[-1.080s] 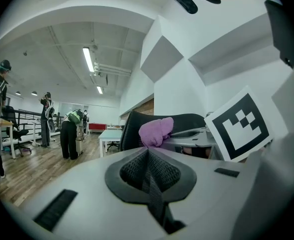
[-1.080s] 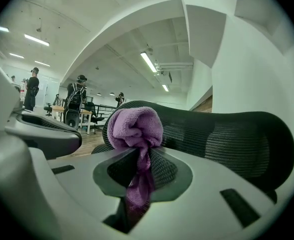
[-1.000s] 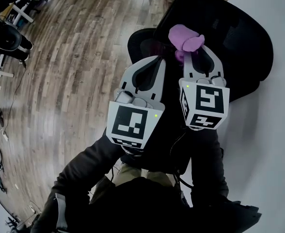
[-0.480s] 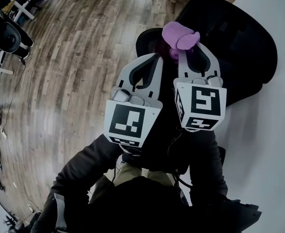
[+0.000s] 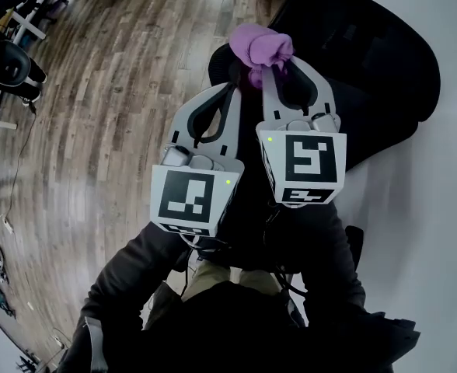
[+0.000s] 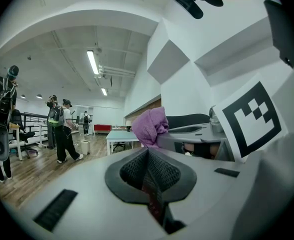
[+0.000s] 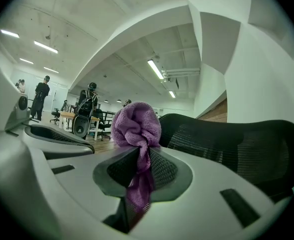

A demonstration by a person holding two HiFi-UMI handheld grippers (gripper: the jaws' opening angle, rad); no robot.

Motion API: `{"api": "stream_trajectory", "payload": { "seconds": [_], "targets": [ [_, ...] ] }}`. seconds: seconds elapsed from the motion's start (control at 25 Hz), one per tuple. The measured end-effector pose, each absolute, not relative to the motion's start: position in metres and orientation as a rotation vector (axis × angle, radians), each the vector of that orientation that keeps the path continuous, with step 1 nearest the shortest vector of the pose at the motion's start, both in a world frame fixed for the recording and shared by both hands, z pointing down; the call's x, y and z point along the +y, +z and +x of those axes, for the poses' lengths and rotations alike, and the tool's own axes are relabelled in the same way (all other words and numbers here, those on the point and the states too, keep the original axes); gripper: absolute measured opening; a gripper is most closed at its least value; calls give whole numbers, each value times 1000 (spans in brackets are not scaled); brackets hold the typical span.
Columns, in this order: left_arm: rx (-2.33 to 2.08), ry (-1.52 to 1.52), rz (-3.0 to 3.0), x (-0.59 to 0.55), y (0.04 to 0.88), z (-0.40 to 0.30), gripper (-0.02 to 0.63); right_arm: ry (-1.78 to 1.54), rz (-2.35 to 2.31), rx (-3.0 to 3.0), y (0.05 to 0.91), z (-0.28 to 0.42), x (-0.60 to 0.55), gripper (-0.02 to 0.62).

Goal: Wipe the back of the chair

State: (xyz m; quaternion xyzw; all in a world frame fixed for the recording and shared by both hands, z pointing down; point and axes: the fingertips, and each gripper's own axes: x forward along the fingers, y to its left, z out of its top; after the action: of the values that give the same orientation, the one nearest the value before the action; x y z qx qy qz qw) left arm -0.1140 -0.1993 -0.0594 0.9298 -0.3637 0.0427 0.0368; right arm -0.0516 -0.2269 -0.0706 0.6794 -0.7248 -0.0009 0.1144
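Change: since a second ago, both grippers and the cloth have slid left and slightly up across the head view.
Left gripper [image 5: 237,92]: jaws pressed together with nothing between them, just beside the right gripper.
Cloth [image 5: 261,43]: a purple bundle bulging out past the right gripper's tips, at the chair back's upper left edge.
Right gripper [image 5: 264,70]: jaws clamped on the cloth.
Chair back [image 5: 368,53]: black mesh, spreading to the cloth's right.

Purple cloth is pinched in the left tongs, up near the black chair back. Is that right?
Not quite: the right tongs pinch the purple cloth, as the right gripper view shows. The left tongs are shut on nothing. The rest stands: the cloth is up near the black chair back.
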Motion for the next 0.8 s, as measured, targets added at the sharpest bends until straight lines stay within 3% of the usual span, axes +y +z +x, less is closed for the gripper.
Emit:
{"api": "stream_trajectory", "payload": {
  "seconds": [0.8],
  "targets": [
    [-1097,214,2856,-194,-34,-102,9,100,1999,-2092,-17,-34,-219,58]
  ]
}}
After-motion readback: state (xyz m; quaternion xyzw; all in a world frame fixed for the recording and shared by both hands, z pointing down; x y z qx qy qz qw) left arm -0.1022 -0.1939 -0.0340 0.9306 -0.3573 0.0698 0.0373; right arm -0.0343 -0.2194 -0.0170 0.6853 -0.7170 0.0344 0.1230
